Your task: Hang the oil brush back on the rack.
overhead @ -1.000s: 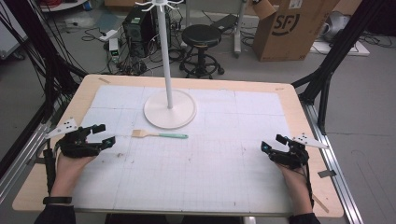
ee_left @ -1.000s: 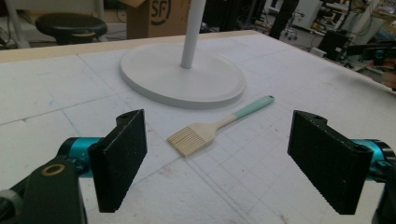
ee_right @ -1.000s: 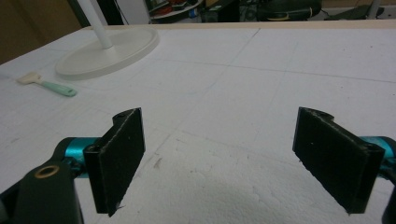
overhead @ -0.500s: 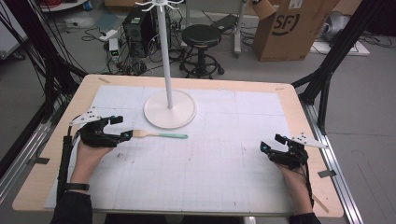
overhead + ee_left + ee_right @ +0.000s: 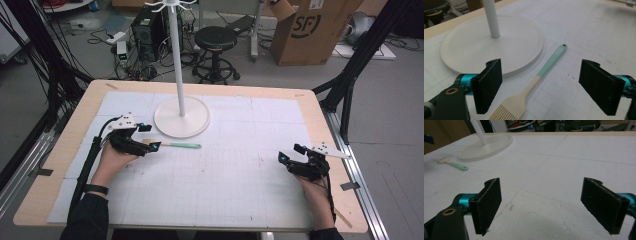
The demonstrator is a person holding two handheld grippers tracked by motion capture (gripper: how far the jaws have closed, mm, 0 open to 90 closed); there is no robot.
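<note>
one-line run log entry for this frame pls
left tool: open, straddling pastry brush, no contact | right tool: open, empty, over mat | brush lies flat beside white stand base

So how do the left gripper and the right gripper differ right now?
The left gripper sits at the brush, by the stand's base, with the brush's bristle end between its open jaws; the right gripper has bare mat between its jaws. Left's jaws have just closed slightly, without touching the brush. Both are open, with black pads.
</note>
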